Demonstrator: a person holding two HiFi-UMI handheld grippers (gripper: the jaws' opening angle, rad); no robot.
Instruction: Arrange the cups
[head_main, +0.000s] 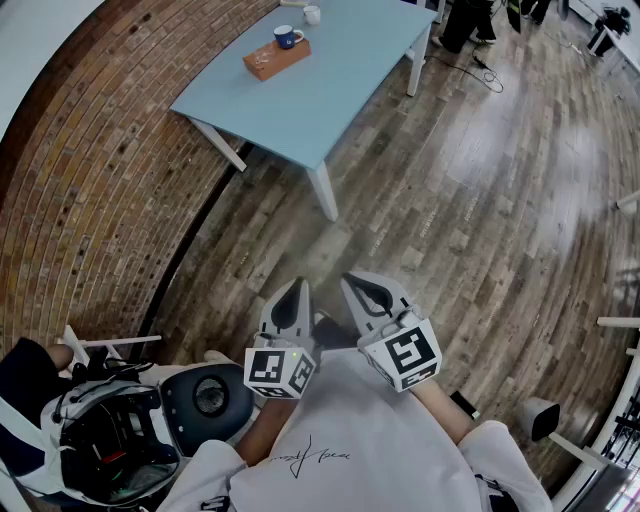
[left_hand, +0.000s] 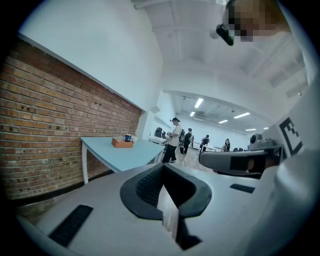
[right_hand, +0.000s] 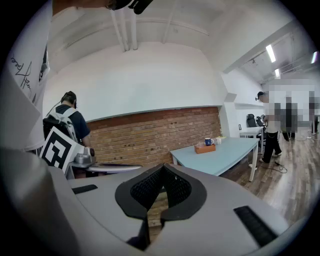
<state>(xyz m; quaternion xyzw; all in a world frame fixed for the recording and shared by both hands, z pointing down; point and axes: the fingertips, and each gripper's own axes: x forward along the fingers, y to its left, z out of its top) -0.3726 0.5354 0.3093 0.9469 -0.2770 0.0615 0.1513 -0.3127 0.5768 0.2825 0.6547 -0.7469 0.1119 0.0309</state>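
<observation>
Head view: the blue cup (head_main: 288, 37) sits on a brown box (head_main: 276, 59) on the table (head_main: 340, 95), far ahead. The left gripper (head_main: 297, 287) and right gripper (head_main: 353, 282) are both closed and empty. The left one seems a bit nearer.

Pale blue tabletop (head_main: 330, 85) on white legs (head_main: 323, 190), standing on a wood-plank floor (head_main: 450, 200). Its long side runs near a brick wall (head_main: 90, 150).

At the far end, an orange-brown box (head_main: 272, 60) lies flat on the tabletop. A blue cup (head_main: 288, 38) sits at the box's far side, on it or just behind it; cannot tell which. A white cup (head_main: 312, 14) stands upright beyond it, apart from the box. The rest of the surface is bare.
</observation>
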